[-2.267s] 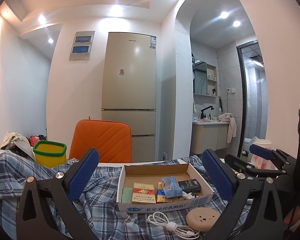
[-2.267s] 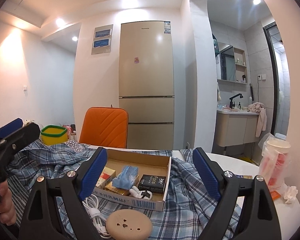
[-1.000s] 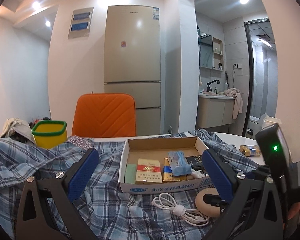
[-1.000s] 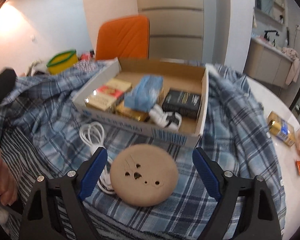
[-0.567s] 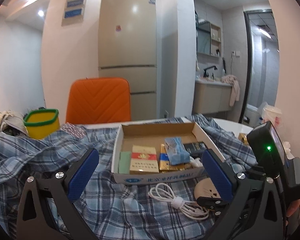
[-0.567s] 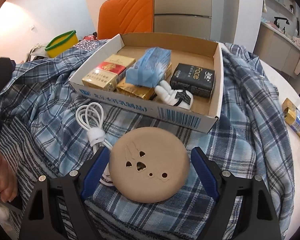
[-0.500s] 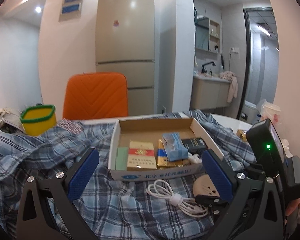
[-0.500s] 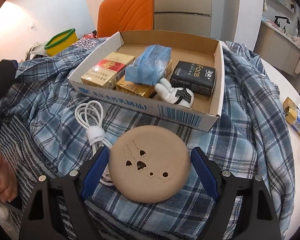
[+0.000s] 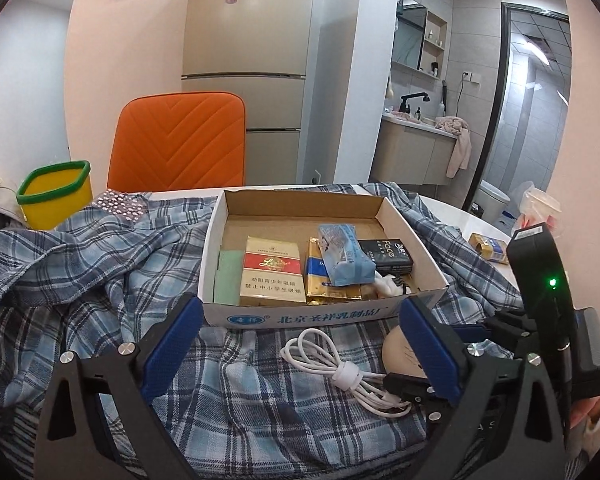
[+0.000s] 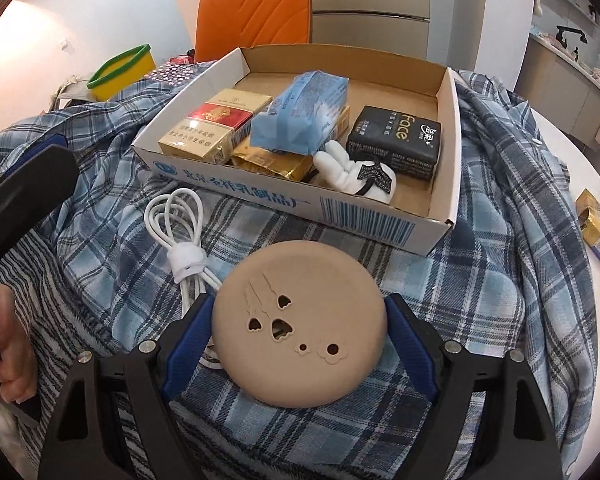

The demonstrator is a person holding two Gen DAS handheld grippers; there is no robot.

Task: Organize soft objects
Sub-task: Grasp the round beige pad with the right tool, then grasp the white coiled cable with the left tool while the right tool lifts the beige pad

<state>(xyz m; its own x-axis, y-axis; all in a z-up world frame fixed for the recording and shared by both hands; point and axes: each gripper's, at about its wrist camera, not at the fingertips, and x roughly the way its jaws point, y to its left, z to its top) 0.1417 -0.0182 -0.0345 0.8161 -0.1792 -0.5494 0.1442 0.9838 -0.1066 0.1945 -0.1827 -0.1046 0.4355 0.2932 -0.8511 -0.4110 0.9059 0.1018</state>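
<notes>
A blue plaid shirt [image 9: 100, 264] lies spread over the table under a shallow cardboard box [image 9: 300, 316]. The box holds a blue tissue pack [image 10: 300, 108], a white plush toy [image 10: 352, 176], a black tissue pack [image 10: 396, 140] and cigarette packs. In front of the box, a tan round disc [image 10: 300, 360] sits on the shirt. My right gripper [image 10: 298, 304] is shut on the disc, one pad against each side. My left gripper [image 9: 300, 306] hovers over the shirt with its jaws closing. A coiled white cable [image 9: 340, 372] lies below the gap, untouched.
At the back left stands a yellow bin with a green rim [image 9: 54, 192], and behind the table an orange chair [image 9: 180, 140]. A gold pack [image 10: 598, 232] lies on the bare white tabletop at the right. A hand [image 10: 8, 344] holds the left gripper's handle.
Both views have tipped down toward the table. The right gripper sank around the tan disc and its pads came in against it. The left gripper moved nearer the box.
</notes>
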